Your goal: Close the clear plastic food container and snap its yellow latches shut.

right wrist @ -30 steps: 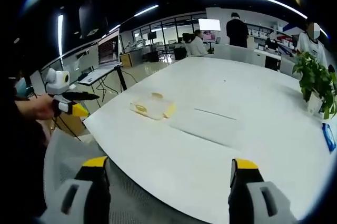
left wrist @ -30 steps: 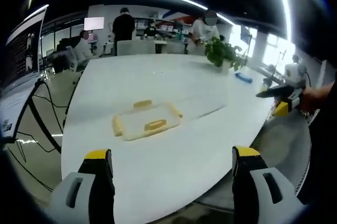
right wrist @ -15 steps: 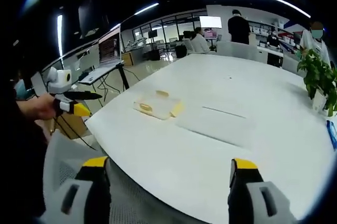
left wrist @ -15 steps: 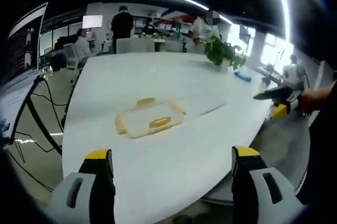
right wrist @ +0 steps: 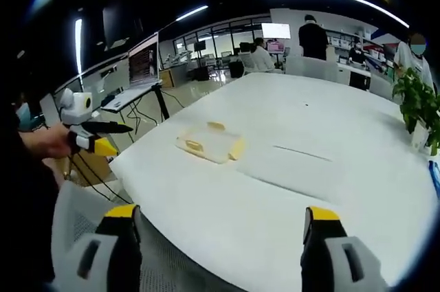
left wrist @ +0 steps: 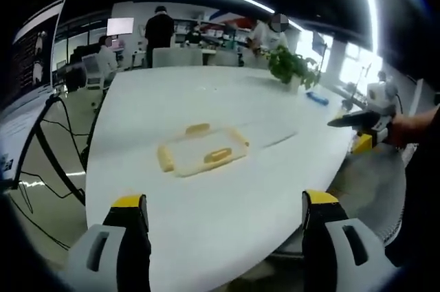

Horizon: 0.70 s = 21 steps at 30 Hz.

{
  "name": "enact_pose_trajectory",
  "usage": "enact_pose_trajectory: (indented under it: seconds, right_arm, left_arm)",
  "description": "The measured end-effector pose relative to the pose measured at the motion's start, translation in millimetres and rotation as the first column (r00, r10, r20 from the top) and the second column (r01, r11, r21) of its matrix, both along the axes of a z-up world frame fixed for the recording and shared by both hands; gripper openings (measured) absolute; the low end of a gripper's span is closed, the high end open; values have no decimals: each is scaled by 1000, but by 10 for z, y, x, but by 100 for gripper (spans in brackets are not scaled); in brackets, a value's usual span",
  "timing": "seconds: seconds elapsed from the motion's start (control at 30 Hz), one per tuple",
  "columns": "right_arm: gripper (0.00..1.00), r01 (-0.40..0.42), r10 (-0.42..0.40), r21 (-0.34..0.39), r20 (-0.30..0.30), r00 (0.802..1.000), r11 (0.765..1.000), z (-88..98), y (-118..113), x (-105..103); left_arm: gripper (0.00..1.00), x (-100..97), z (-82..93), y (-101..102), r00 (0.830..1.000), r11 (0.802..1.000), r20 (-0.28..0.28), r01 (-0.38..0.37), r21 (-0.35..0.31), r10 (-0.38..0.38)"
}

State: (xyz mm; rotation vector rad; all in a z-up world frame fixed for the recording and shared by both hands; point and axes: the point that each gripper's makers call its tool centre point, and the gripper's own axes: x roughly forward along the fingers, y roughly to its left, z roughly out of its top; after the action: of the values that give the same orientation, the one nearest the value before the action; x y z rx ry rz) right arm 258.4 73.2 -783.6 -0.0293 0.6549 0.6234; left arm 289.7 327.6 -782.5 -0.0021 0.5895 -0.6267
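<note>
Table: a large white oval table is seen, with the task's thing lying flat near its near edge.
Container: the clear plastic food container is set alone, yellow latches flipped outward, judged unfastened.
Left gripper: held back from the table, jaws spread wide, nothing grasped.
Right gripper: likewise released and apart from the container.
Surroundings: a potted plant and a blue object stand well apart.
Obstruction: none is seen between grippers and container.
</note>
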Motion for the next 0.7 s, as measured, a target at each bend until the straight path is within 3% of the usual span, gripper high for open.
enact_pose_trajectory:
  seconds: [0.43, 0.7]
  right_arm:
    - [100, -50, 50, -46, 6, 999, 998, -83, 174, 8]
    - [100, -72, 73, -56, 7, 997, 996, -10, 229, 99]
  left_arm:
    - [91, 37, -93, 102, 1000, 1000, -3, 23, 8, -23]
    - [91, 95, -119, 118, 1000, 1000, -16, 0, -2, 0]
